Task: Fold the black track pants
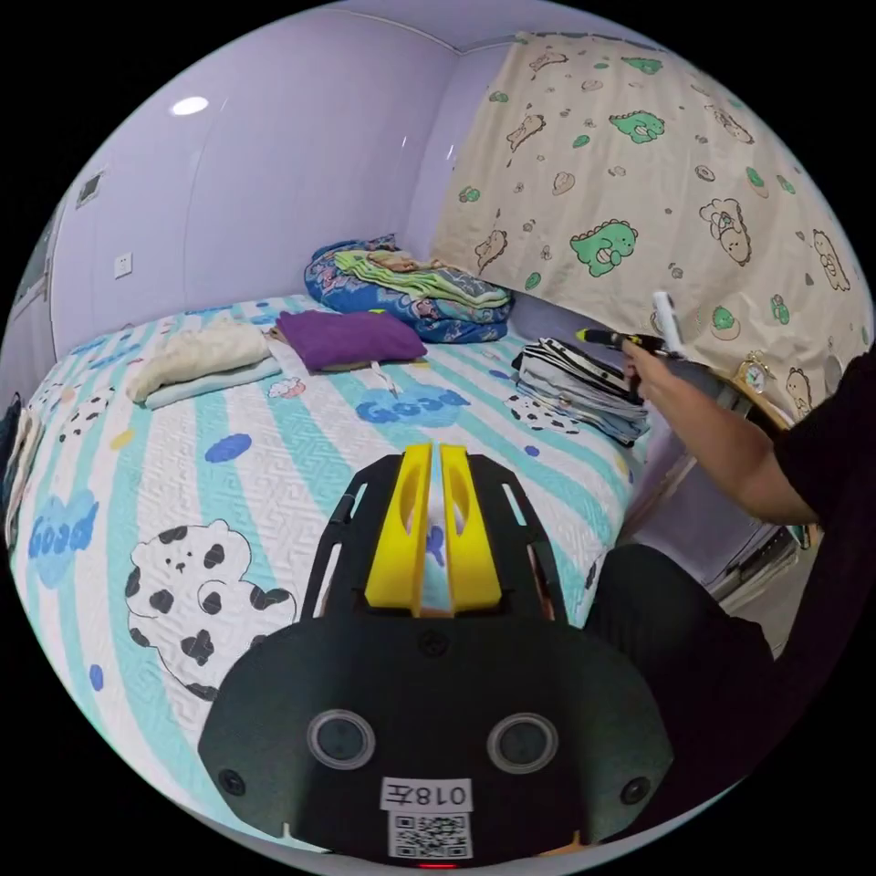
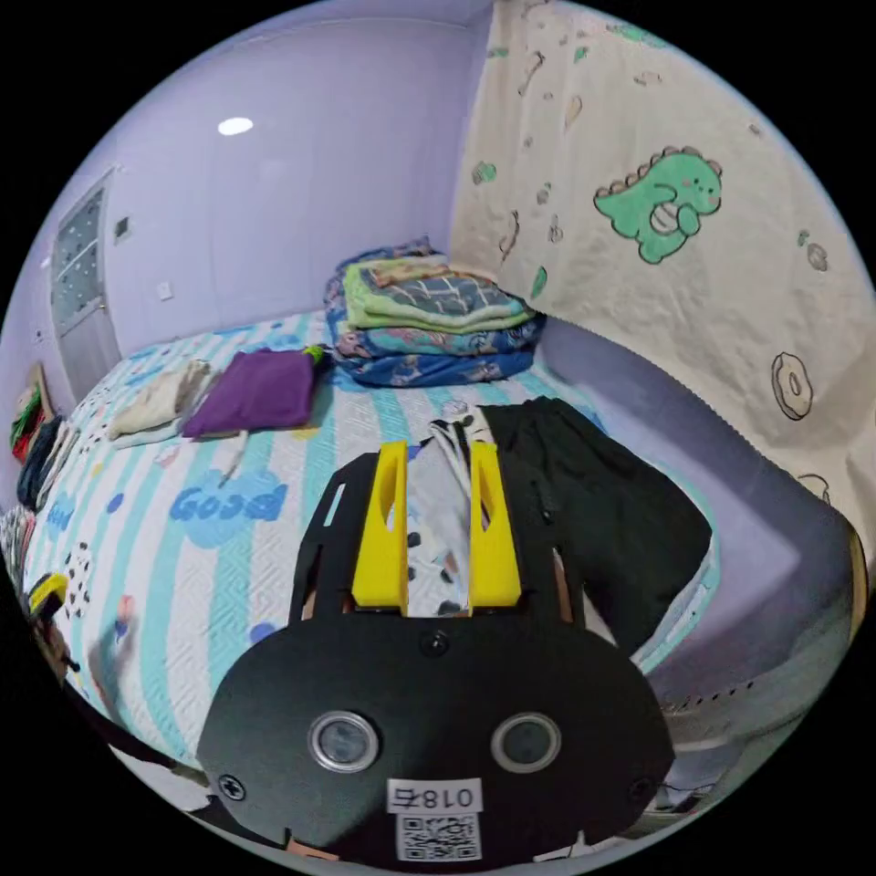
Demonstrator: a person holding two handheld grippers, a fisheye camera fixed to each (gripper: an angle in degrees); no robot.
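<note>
Black track pants [image 2: 602, 520] lie on top of a stack of folded clothes [image 2: 447, 529] at the bed's edge near the dinosaur-print curtain [image 2: 693, 274], seen in the right gripper view just past the jaws. Right gripper [image 2: 438, 456] hangs above the stack, yellow jaws parted by a narrow gap, nothing between them. In the left gripper view the same stack [image 1: 579, 388] sits at the far edge of the bed, a hand [image 1: 652, 370] reaching over it with the other gripper [image 1: 630, 339]. Left gripper [image 1: 436, 456] hovers over the striped bedspread [image 1: 274, 474], jaws nearly together, a thin slit between them, holding nothing. Purple folded garment [image 1: 351, 338] and a cream folded piece [image 1: 201, 356] lie further up the bed, apart from each other. Pile of folded blankets [image 1: 411, 287] sits in the corner against the lilac wall [image 1: 274, 164]. Person's dark-clothed leg [image 1: 675, 630] is beside the bed.
</note>
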